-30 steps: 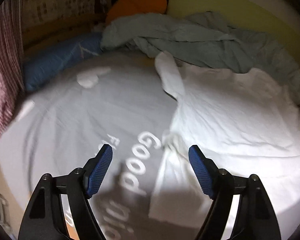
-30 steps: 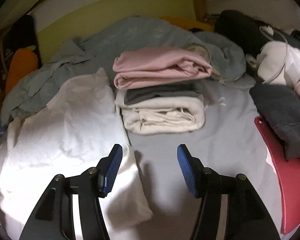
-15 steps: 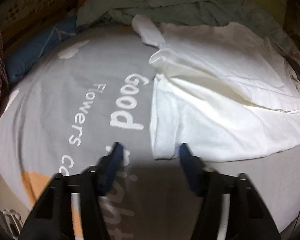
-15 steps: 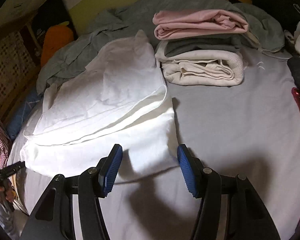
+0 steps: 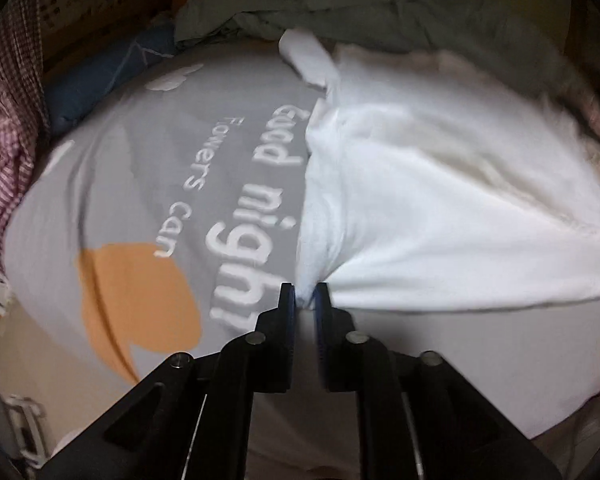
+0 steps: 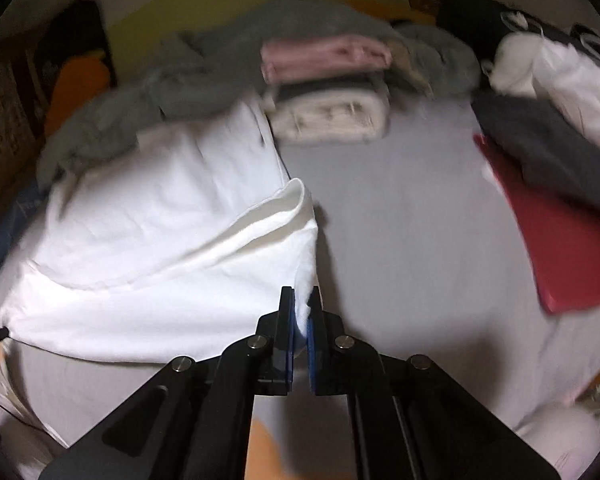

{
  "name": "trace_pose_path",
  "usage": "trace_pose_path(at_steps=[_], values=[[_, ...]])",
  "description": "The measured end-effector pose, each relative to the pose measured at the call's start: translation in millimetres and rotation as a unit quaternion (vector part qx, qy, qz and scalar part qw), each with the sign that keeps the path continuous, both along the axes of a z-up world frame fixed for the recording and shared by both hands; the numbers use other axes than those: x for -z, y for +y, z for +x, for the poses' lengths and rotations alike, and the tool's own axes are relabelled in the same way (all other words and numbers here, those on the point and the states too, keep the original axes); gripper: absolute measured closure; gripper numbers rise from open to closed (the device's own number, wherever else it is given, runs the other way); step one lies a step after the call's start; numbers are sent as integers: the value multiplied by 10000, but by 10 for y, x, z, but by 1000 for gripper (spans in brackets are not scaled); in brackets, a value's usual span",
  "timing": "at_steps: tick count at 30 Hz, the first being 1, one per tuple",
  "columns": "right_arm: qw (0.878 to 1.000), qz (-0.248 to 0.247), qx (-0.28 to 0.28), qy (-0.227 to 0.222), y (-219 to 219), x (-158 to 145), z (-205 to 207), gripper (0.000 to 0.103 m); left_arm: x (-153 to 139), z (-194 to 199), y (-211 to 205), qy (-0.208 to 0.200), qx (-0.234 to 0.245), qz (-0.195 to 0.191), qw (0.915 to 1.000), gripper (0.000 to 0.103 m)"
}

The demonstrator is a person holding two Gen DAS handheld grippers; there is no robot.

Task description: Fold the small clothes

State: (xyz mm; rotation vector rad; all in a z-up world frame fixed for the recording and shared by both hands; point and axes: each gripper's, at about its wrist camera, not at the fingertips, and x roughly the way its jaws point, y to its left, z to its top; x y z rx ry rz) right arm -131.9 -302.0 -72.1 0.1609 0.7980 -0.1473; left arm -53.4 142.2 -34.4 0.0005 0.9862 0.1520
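While both tools bite on the same garment, one white T-shirt [image 5: 440, 200] lies spread on the grey bed sheet [image 5: 148, 184], its sleeve toward the crumpled grey-green blanket [image 5: 340, 12] at the head of the bed. The left gripper [image 5: 304, 300] has its jaws closing on the shirt's near left corner, cloth pinched between the blue pads. The right gripper [image 6: 301, 312] is clamped narrow on the near right corner of the T-shirt [image 6: 148, 220], which is pulled up into a fold there.

Counted in the right wrist view: one stack of three folded pieces [image 6: 328, 88], pink on top, dark grey in the middle, cream at the bottom, just beyond the shirt's far right edge; one red flat object [image 6: 548, 240] at the right, partly under a dark grey garment [image 6: 540, 148]; one loose white pile [image 6: 560, 76] behind it.

Bare sheet lies between the shirt's right edge and the red object, and to the shirt's left, over the printed lettering [image 5: 240, 240] and one orange patch [image 5: 140, 300]. A blue pillow [image 5: 100, 80] borders the far left edge.
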Motion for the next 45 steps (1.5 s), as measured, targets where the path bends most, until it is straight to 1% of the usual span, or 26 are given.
trace_pose_path(at_steps=[2, 3, 4, 6, 8, 10, 11, 12, 13, 15, 17, 18, 20, 21, 24, 27, 29, 31, 33, 35, 38, 39, 41, 42, 43, 45], values=[[9997, -228, 32, 90, 10, 14, 44, 88, -124, -37, -73, -228, 42, 156, 9996, 88], [9992, -367, 174, 4, 1, -66, 40, 76, -238, -86, -138, -440, 62, 241, 9987, 88], [9981, -490, 299, -205, -14, -160, 20, 68, -393, -133, -182, -740, 93, 399, 9964, 88], [9949, -691, 384, -628, -12, -345, -31, 59, -703, -239, -322, -1293, 177, 705, 9889, 75], [9924, -870, 67, -869, 51, -523, -5, 58, -883, -199, -422, -1472, 385, 655, 9862, 72], [9924, -834, -481, -763, 166, -605, 109, 58, -947, -65, -541, -1481, 631, 558, 9854, 72], [9921, -657, -880, -609, 256, -608, 190, 57, -921, 26, -619, -1416, 802, 482, 9855, 72], [9904, -473, -1239, -383, 330, -580, 274, 56, -864, 150, -711, -1228, 1054, 370, 9861, 72], [9858, -257, -1657, 51, 456, -496, 409, 56, -768, 297, -809, -934, 1306, 235, 9868, 71], [9800, -225, -1900, 556, 609, -334, 557, 56, -541, 508, -964, -465, 1415, 119, 9888, 70], [9743, -498, -2008, 887, 749, -151, 691, 56, -301, 703, -1112, -149, 1437, 267, 9892, 70], [9731, -726, -2004, 875, 799, -112, 724, 55, -189, 775, -1173, -40, 1484, 440, 9879, 70], [9713, -1161, -1961, 683, 869, -139, 836, 46, -3, 898, -1242, 180, 1613, 639, 9847, 70], [9714, -1191, -1946, 660, 861, -137, 885, 42, 52, 943, -1248, 148, 1629, 659, 9843, 70], [9731, -1080, -1925, 659, 850, -125, 1107, 41, 34, 1141, -1220, 17, 1578, 540, 9860, 70], [9782, -1154, -1699, 298, 773, -168, 1323, 41, 11, 1328, -1157, -116, 1510, 336, 9879, 70], [9847, -1077, -1368, -25, 660, -247, 1444, 41, -1, 1413, -1156, -380, 1470, 396, 9876, 70], [9890, -977, -1096, -196, 573, -279, 1470, 41, -36, 1428, -1114, -601, 1346, 423, 9882, 70], [9915, -799, -968, -333, 474, -354, 1416, 41, -77, 1372, -1078, -782, 1348, 269, 9874, 70], [9916, -726, -968, -451, 408, -420, 1297, 41, -133, 1272, -1081, -946, 1436, 155, 9850, 70], [9895, -606, -1182, -576, 388, -464, 1104, 41, -198, 1153, -1190, -993, 1753, 73, 9795, 70], [9885, -479, -1316, -566, 388, -466, 1048, 41, -205, 1123, -1237, -957, 1862, 36, 9778, 70], [9817, -119, -1895, -139, 497, -377, 1053, 41, -171, 1096, -1339, -757, 1964, 91, 9776, 69], [9775, -165, -2088, 248, 584, -272, 1114, 42, -127, 1118, -1376, -629, 1950, 151, 9787, 69], [9772, -367, -2044, 443, 635, -191, 1183, 41, -88, 1134, -1394, -591, 1953, 141, 9789, 69], [9795, -749, -1812, 458, 678, -87, 1312, 41, 4, 1188, -1390, -508, 1867, 212, 9809, 67]])
